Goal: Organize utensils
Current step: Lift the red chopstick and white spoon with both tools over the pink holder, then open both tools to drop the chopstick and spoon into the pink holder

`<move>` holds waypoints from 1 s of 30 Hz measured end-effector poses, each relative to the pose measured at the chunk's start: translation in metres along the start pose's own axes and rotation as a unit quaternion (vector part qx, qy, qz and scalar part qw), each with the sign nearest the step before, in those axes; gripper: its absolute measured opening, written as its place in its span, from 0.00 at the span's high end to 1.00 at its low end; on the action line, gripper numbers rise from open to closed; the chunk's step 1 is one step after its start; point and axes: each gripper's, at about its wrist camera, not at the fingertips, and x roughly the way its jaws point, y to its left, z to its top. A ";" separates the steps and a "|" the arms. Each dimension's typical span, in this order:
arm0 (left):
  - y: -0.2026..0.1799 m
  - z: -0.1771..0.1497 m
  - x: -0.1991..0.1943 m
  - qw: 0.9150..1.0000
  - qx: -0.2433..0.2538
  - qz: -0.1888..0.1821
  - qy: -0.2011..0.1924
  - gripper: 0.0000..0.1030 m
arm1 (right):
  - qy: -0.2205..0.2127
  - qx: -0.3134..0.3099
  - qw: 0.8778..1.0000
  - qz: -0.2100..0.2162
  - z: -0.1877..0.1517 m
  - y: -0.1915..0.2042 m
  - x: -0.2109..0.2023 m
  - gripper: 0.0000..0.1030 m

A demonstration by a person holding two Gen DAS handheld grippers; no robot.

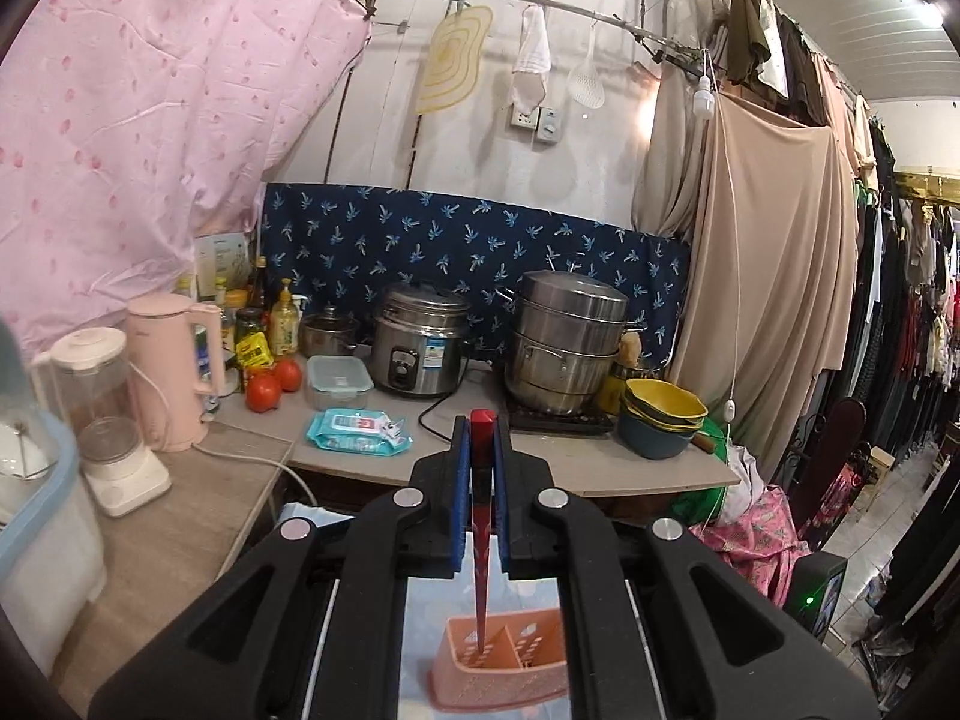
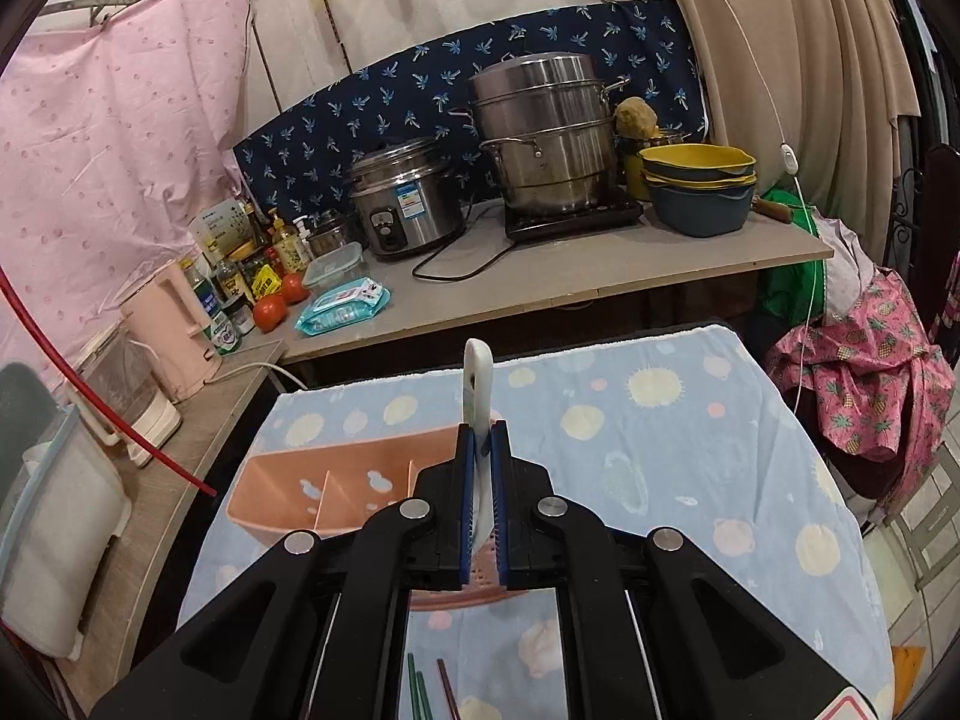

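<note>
A pink divided caddy sits on the patterned desk cloth; loose chopsticks lie nearer. Left claw clamps a red chopstick above the caddy; right claw clamps a white spoon

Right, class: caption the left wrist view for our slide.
Left hand-held gripper holds a red chopstick above the pink utensil holder.

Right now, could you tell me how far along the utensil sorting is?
Nothing looks done yet: the visible compartments of the pink caddy are empty. In hand: the left gripper is shut on a red chopstick above the caddy; the right gripper is shut on a white utensil. Left: more chopsticks lie on the cloth.
</note>
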 end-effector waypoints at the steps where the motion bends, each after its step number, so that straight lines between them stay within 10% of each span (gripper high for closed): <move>1: -0.001 -0.001 0.009 1.000 -0.001 -0.001 0.003 0.93 | 0.001 0.000 1.000 0.000 0.002 0.001 0.007 0.94; 16: 0.022 -0.070 0.083 0.995 -0.020 0.011 0.096 0.93 | 0.050 -0.003 0.999 -0.012 -0.023 0.003 0.061 0.93; 22: 0.027 -0.077 0.063 0.995 -0.022 0.040 0.088 0.56 | 0.028 0.011 0.999 -0.021 -0.026 -0.002 0.036 0.80; 30: 0.023 -0.101 0.022 0.992 -0.008 0.058 0.112 0.50 | 0.013 0.013 1.000 -0.010 -0.052 -0.007 -0.025 0.62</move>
